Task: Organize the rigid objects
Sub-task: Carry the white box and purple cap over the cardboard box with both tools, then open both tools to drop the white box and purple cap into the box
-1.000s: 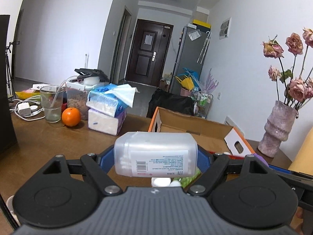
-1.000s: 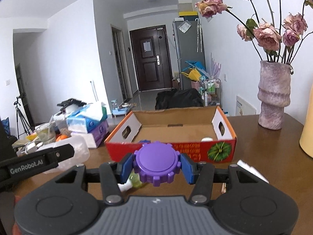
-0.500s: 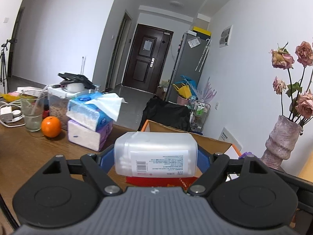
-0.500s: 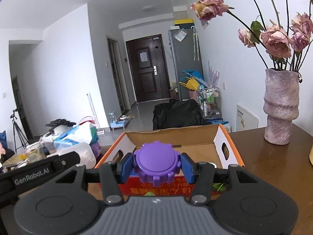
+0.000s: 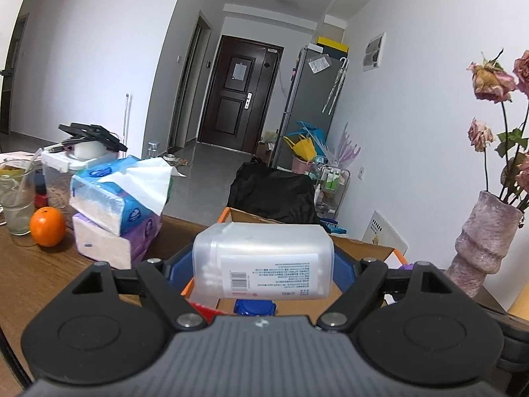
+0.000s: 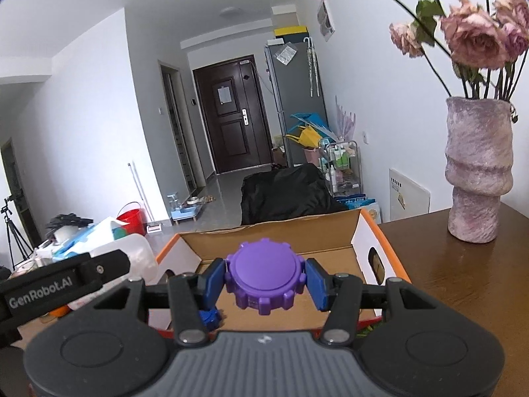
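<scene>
My left gripper (image 5: 263, 261) is shut on a clear plastic box of cotton swabs (image 5: 263, 258), held sideways over the near left corner of an open cardboard box (image 5: 370, 253). A blue gear-shaped piece (image 5: 254, 307) lies inside, below the swab box. In the right wrist view my right gripper (image 6: 264, 283) is shut on a purple gear-shaped cap (image 6: 264, 278), held above the cardboard box (image 6: 363, 248) and its front edge. A blue piece (image 6: 209, 318) shows under its left finger. The left gripper's arm (image 6: 62, 281) and the swab box (image 6: 139, 258) appear at the left.
Stacked tissue packs (image 5: 115, 211), an orange (image 5: 47, 226), a glass (image 5: 15, 195) and a lidded container (image 5: 62, 178) stand left of the box on the wooden table (image 5: 26, 264). A pink vase with dried roses (image 6: 477, 168) stands at the right.
Both grippers have moved forward with their loads, from in front of the cardboard box to above its near edge. The box now lies right beneath them.
</scene>
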Motion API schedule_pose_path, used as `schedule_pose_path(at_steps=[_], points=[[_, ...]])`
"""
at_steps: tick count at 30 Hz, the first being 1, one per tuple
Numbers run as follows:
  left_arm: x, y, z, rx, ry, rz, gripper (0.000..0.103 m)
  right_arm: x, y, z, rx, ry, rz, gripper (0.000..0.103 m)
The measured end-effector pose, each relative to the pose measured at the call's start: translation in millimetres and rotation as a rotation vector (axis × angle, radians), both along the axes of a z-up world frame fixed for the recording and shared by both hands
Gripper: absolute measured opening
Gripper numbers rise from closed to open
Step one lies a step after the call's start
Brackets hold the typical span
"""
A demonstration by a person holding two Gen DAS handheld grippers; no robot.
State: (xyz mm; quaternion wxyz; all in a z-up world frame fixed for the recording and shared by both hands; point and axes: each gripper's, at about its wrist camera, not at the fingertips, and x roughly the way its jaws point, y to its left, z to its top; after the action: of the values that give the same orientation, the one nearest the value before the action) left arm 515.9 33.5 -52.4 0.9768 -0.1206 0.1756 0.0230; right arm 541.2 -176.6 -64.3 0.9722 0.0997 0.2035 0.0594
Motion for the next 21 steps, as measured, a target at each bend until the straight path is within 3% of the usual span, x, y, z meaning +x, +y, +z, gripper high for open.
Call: schedule_pose_path(at_steps=[21], points=[[70.6, -28.2, -24.9, 0.118, 0.060, -0.031, 0.083, 63.6, -8.0, -24.3, -0.019, 0.050, -0.040, 0.051]])
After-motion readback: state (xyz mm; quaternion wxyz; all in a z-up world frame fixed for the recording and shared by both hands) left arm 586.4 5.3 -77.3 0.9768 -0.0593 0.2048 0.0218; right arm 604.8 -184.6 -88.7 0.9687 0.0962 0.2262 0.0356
